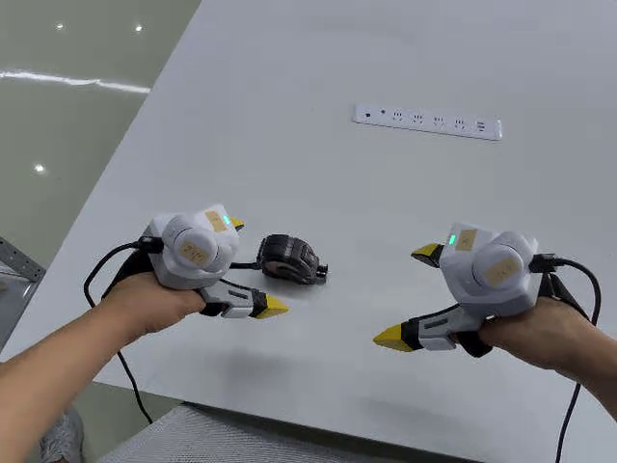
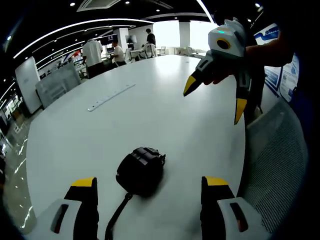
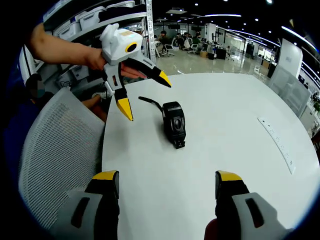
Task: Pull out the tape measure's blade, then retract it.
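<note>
- Yellow-tipped left claw [image 1: 256, 265] is spread wide and holds nothing.
- Right claw [image 1: 406, 294] is equally wide apart and empty.
- Black tape measure [image 1: 289, 258] lies on the white counter [image 1: 289, 145], just ahead of the left claw.
- Power strip [image 1: 427, 122] lies farther back.

Bright, even ceiling lights [image 2: 100, 22] leave soft shadows on the white table [image 1: 386, 58] and glare streaks on the floor [image 1: 67, 79], while both gripper views bend at their edges.
</note>
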### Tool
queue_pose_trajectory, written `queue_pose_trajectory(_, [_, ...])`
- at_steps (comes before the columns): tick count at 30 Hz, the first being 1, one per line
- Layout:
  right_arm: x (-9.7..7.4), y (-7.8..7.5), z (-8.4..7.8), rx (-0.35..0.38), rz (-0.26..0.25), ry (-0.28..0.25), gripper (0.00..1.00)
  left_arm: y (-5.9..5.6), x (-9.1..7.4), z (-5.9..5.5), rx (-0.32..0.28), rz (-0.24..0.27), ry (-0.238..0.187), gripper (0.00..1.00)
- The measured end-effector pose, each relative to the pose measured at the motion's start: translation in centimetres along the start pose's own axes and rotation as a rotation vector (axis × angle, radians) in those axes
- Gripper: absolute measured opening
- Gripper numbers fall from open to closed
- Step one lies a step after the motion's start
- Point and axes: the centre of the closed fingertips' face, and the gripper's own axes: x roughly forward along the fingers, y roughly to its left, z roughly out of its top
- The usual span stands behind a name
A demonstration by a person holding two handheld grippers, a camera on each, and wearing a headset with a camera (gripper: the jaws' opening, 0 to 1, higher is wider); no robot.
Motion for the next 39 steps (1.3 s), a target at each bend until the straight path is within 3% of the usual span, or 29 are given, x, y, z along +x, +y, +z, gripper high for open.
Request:
queue_pose_trajectory(14, [4.3,-0.2,0.7,-0.103,0.087,0.034,0.7,0.2,2.4,0.0,0.106,-0.06,0.05,0.76])
queue_pose_trajectory(27, [7.4,-1.1,0.9,-0.167,0.101,0.038,0.58,0.5,4.4,0.3,0.19,-0.096,0.07,0.69])
queue_pose_trajectory(31, [8.2,-1.5,1.0,-0.183,0.088,0.031,0.54,0.7,4.8,0.2,0.198,-0.103,0.077,0.68])
queue_pose_trajectory(39, [10.2,-1.9,0.5,-0.184,0.111,0.044,0.47,0.7,5.4,-0.4,0.209,-0.127,0.093,0.65])
